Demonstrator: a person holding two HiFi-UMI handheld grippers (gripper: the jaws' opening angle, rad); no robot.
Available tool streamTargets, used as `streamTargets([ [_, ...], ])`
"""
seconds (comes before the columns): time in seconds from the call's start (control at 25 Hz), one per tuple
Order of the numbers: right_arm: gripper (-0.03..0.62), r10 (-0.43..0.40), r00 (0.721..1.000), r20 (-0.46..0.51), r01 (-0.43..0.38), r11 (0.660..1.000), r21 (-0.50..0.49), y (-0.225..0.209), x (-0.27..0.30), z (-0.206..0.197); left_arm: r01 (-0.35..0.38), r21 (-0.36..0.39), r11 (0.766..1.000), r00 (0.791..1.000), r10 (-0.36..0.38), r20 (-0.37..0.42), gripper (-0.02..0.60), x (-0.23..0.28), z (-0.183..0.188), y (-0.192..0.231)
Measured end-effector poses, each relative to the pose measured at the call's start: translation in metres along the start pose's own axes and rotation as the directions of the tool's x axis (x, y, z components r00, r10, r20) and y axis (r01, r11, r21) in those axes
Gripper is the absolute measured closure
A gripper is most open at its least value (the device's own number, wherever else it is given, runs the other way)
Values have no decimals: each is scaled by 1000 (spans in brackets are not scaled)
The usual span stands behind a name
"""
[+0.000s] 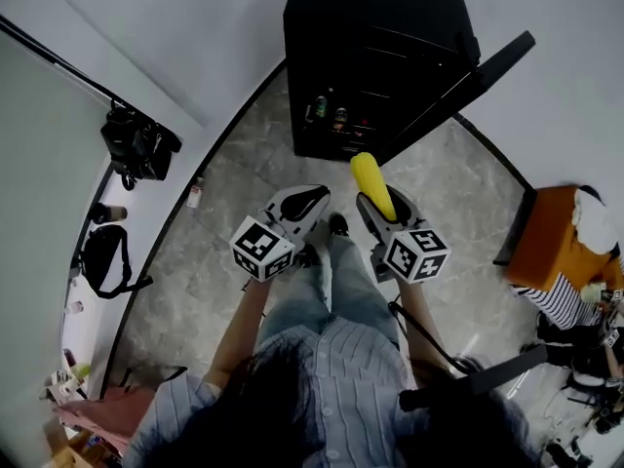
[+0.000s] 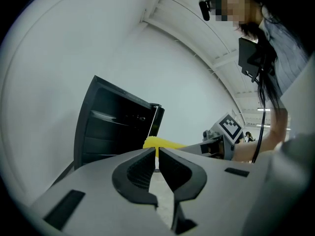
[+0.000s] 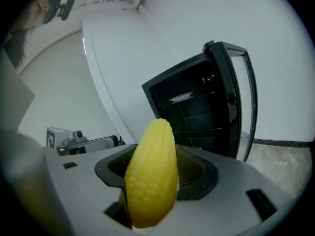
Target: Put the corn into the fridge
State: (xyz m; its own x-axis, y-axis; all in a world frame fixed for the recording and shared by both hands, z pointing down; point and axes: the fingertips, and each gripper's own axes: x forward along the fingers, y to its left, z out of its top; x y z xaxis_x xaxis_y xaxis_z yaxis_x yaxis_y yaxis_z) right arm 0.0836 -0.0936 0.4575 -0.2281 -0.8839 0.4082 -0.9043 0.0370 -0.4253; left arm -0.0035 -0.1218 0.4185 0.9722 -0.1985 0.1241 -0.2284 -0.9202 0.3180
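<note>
Right hand-held gripper (image 1: 378, 203) clamps corn (image 1: 370, 177); open fridge (image 1: 380, 27) holds, seemingly, cans (image 1: 338, 118).

The corn (image 3: 150, 176) looks bumpy, the fridge (image 1: 370, 18) glossy.

Your left gripper (image 1: 314, 201) and right gripper (image 1: 378, 206) are pale grey shells. Black, finely ribbed pads (image 2: 140, 168) line the jaws, and dark rectangular slots (image 2: 64, 208) mark the top of each shell. Each gripper carries a white cube printed with black square markers: the left cube (image 1: 261, 248) and the right cube (image 1: 416, 254). You wear a shirt (image 1: 331, 373) in fine blue-grey stripes, with sleeves that stop above the forearms, faded blue jeans (image 1: 327, 295) and black shoes (image 1: 338, 225). Your hair (image 1: 258, 412) is long and dark. A thin black cable (image 1: 417, 331) runs by your right arm.
</note>
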Motion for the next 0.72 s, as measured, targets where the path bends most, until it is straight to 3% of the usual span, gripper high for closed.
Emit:
streamTargets([
  [0.72,349,-25,999,24,26,1000,-1,-79,92,13,-58,33,998,998,56,42,572,47,-17,59],
])
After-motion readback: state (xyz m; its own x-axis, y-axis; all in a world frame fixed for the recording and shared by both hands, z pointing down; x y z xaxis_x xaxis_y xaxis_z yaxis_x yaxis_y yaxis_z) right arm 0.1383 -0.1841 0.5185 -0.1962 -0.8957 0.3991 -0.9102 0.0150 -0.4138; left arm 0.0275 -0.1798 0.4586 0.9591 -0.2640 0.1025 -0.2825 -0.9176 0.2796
